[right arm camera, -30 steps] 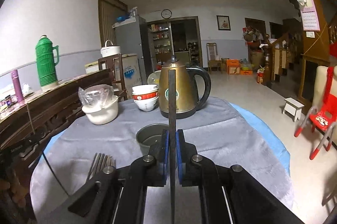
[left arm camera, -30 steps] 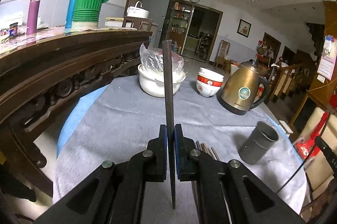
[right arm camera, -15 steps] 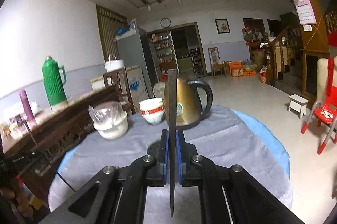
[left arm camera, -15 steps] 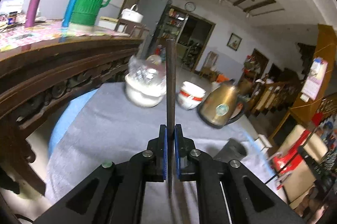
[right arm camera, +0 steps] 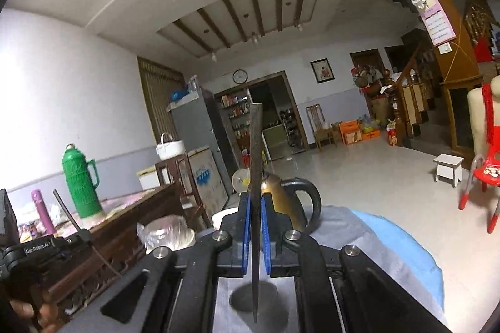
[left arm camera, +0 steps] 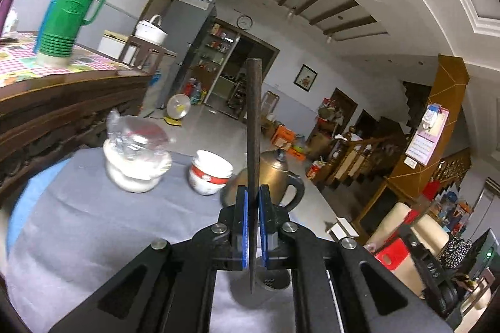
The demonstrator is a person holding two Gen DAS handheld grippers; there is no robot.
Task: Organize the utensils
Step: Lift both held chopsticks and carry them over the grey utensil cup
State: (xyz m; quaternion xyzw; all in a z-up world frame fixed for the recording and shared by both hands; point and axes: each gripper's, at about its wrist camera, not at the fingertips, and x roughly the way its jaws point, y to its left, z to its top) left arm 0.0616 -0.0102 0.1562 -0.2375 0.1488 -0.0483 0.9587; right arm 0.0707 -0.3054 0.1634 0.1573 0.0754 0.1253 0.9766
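My left gripper (left arm camera: 253, 195) is shut on a dark tapered chopstick (left arm camera: 253, 120) that stands upright between the blue pads. Its thin lower tip hangs over a grey metal cup (left arm camera: 275, 281), which is mostly hidden behind the jaws. My right gripper (right arm camera: 255, 201) is shut on a second dark chopstick (right arm camera: 256, 145), also upright. That tip hangs above the cup's round opening (right arm camera: 240, 300). Both grippers are lifted above the grey-clothed round table (left arm camera: 93, 223).
A brass kettle (left arm camera: 278, 173) stands just beyond the cup. A stack of red-and-white bowls (left arm camera: 209, 176) and a white bowl with a plastic bag (left arm camera: 134, 164) sit further left. A carved wooden sideboard with a green thermos (left arm camera: 68, 11) borders the table's left.
Both grippers have risen and tipped up, each keeping its chopstick. The table has dropped lower in both views, and the metal cup now lies under the chopstick tips.
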